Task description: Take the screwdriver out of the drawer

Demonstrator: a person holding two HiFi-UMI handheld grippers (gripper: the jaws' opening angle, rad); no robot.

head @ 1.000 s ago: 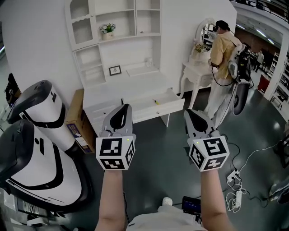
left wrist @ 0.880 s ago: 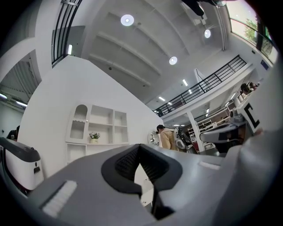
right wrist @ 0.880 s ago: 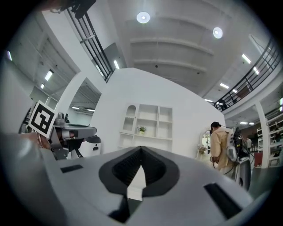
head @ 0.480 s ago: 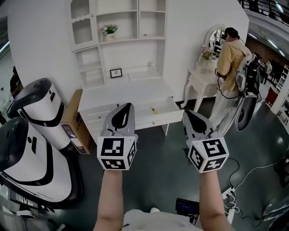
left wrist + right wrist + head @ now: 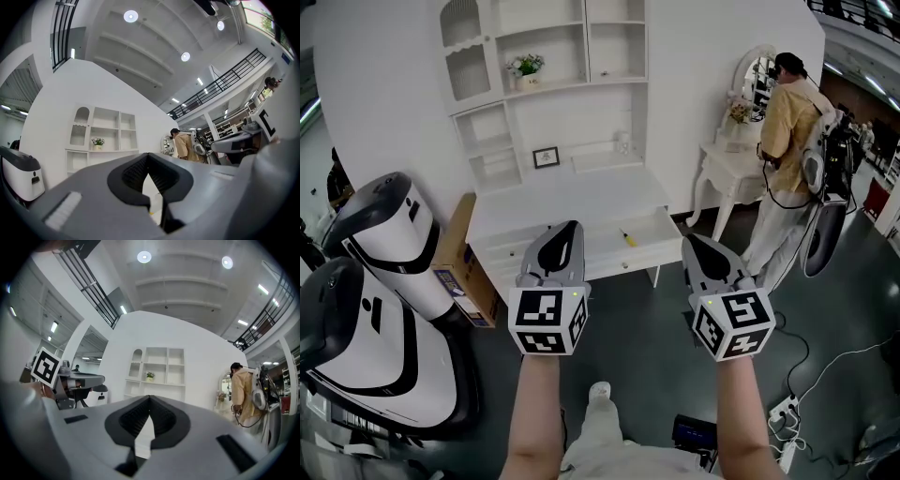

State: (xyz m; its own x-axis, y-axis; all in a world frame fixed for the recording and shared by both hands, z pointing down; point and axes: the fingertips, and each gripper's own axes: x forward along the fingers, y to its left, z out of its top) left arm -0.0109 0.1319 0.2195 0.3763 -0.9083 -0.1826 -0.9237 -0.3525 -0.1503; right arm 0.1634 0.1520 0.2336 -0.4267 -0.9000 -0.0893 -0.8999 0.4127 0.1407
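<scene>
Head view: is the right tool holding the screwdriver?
No: the screwdriver lies in the open drawer, and the right tool is shut on nothing, short of the drawer.

The screwdriver (image 5: 627, 238) is lying in the drawer (image 5: 623, 260) jutting from the desk (image 5: 562, 202) at twelve o'clock, the shelf unit (image 5: 583, 42) is standing on it, a cardboard box (image 5: 461, 251) is sitting at ten o'clock, a person (image 5: 787, 122) is standing at two o'clock, and the left gripper (image 5: 566, 230) and right gripper (image 5: 694, 241) are hovering before the drawer.

Open drawer (image 5: 652, 230) in the white desk (image 5: 572, 202).
You'll see the screwdriver (image 5: 627, 237) lying inside it, beyond and between your left claw (image 5: 565, 228) and right claw (image 5: 694, 242).
</scene>
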